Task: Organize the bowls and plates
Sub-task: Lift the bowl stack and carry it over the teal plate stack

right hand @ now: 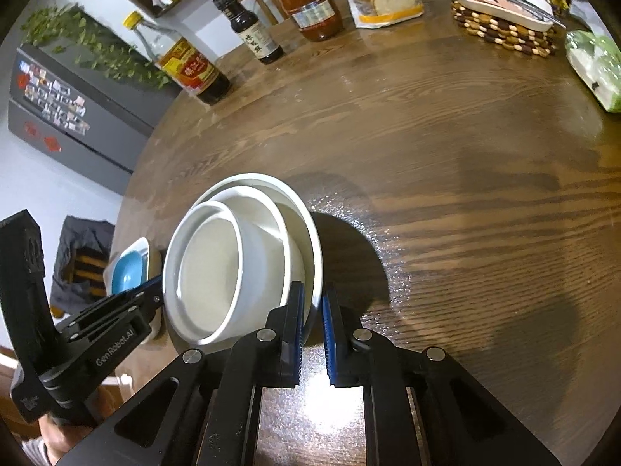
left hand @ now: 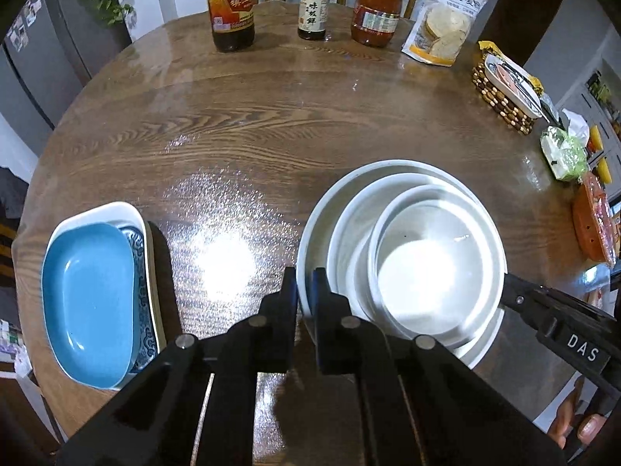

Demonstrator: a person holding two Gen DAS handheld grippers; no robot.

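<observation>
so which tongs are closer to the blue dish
Left. The left tongs are clamped on the white stack's outer plate on the side facing the blue dish; the right tongs grip that plate's opposite rim.

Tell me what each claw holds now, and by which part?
Both hold the largest white plate under the nested bowls: left claw on its left rim, right claw on the opposite rim.
</observation>
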